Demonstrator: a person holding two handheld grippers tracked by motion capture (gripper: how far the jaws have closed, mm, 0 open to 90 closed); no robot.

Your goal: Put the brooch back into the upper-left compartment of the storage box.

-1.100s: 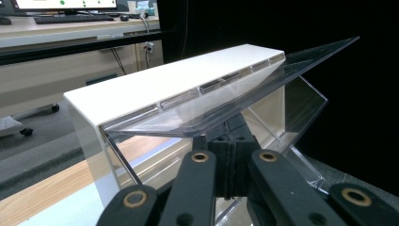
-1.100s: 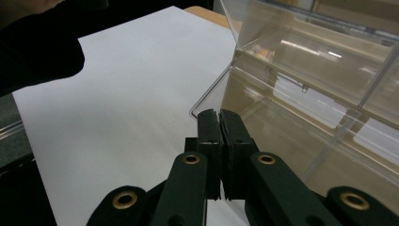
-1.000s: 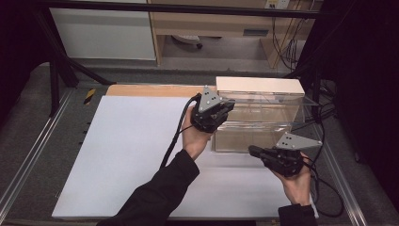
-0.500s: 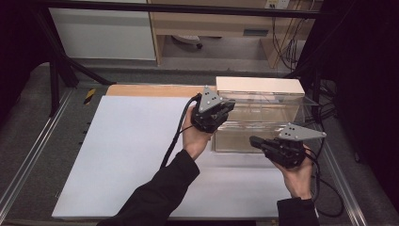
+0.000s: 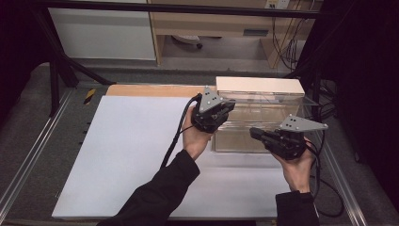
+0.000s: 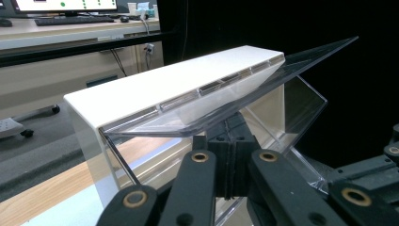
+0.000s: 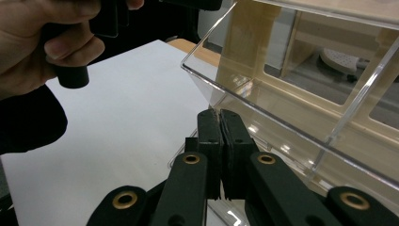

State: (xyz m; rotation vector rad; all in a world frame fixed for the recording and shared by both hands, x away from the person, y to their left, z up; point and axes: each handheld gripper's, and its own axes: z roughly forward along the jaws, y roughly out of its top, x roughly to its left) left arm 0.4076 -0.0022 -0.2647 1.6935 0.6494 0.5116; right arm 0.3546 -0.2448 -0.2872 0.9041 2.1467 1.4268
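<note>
One clear box point(image 5: 263, 125), long axis crosswise, lid point(image 6: 263, 89) tilted up.

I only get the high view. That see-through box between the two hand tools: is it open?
Observer: Yes. In the left gripper view its clear lid is tilted up, hinged along the white top panel.
Operator: Is the left tool pinching it?
Observer: No. The left gripper has its jaws shut on nothing, and it sits under the lid.
Operator: And the right one?
Observer: The right gripper is shut too, with its tips by the lid's corner. I can't tell whether they touch.
</note>
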